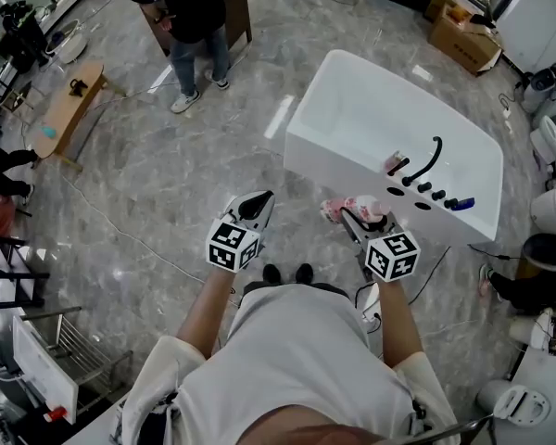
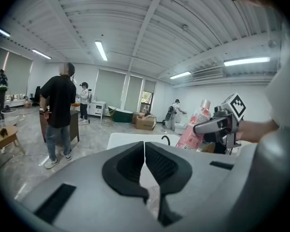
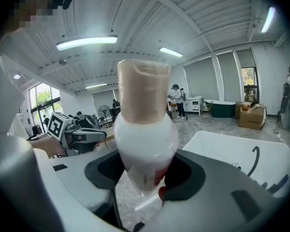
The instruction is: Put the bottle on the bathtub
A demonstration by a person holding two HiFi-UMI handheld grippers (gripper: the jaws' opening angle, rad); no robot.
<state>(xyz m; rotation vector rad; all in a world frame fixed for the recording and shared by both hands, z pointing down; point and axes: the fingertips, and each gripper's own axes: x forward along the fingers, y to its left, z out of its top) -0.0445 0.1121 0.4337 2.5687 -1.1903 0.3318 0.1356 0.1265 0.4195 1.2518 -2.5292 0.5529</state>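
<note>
Right gripper (image 3: 145,178): jaws pinching the lower body of a white-and-pink plastic bottle with a tan cap (image 3: 146,129), cap pointing away from the gripper. Bottle held off the floor, near the faucet end of the white freestanding bathtub (image 1: 352,109), not on it. Left gripper (image 2: 144,166): jaws pressed together, nothing between them.

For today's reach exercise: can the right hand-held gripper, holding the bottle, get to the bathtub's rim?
Probably yes: the right hand-held gripper with the bottle is beside the bathtub, nothing visible between them.
</note>
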